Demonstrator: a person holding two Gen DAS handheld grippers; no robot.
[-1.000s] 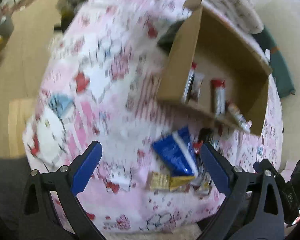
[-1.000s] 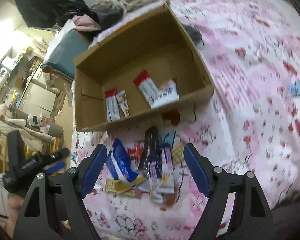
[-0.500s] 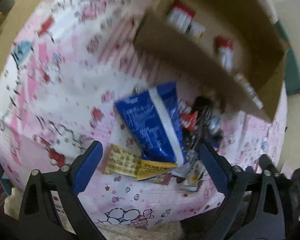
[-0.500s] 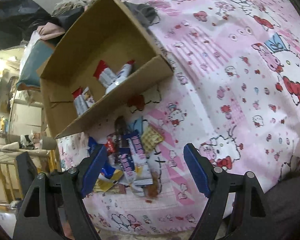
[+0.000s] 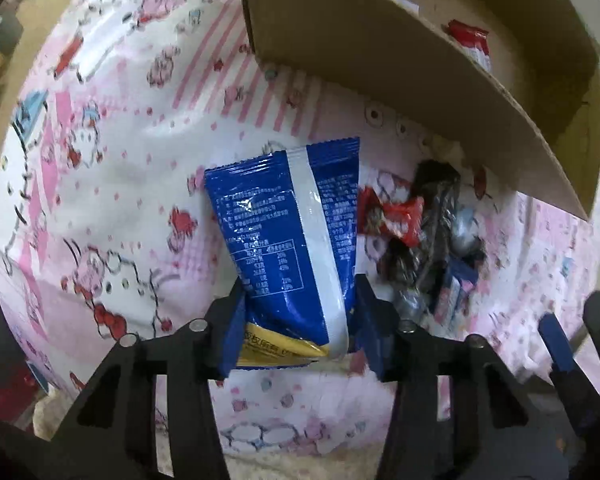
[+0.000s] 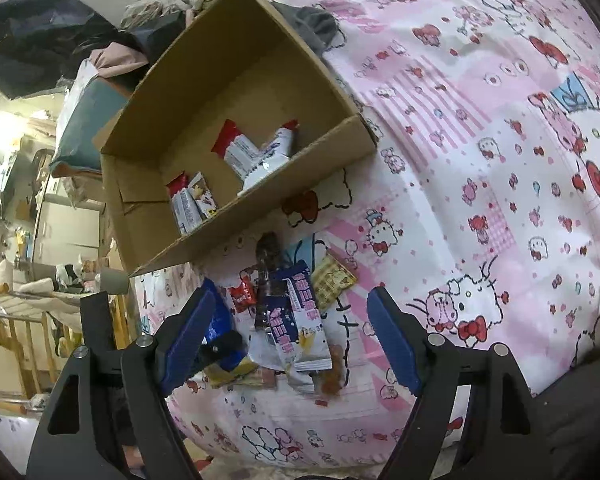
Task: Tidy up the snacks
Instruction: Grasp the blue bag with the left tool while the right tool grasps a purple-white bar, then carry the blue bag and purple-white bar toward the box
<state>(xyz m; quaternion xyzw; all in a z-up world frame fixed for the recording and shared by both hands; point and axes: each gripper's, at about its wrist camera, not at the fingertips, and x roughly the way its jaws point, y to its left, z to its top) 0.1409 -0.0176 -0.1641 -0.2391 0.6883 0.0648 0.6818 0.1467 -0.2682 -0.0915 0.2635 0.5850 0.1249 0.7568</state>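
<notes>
Glossy foil packet [image 5: 284, 236] (crinkled), matt cardboard box [image 6: 188, 248], soft printed cloth [image 6: 480, 160].

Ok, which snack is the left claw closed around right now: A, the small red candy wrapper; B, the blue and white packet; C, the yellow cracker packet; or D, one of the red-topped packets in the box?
B: in the left wrist view the left claw has just been closing, and its blue pads now pinch the lower end of the blue and white packet.
</notes>
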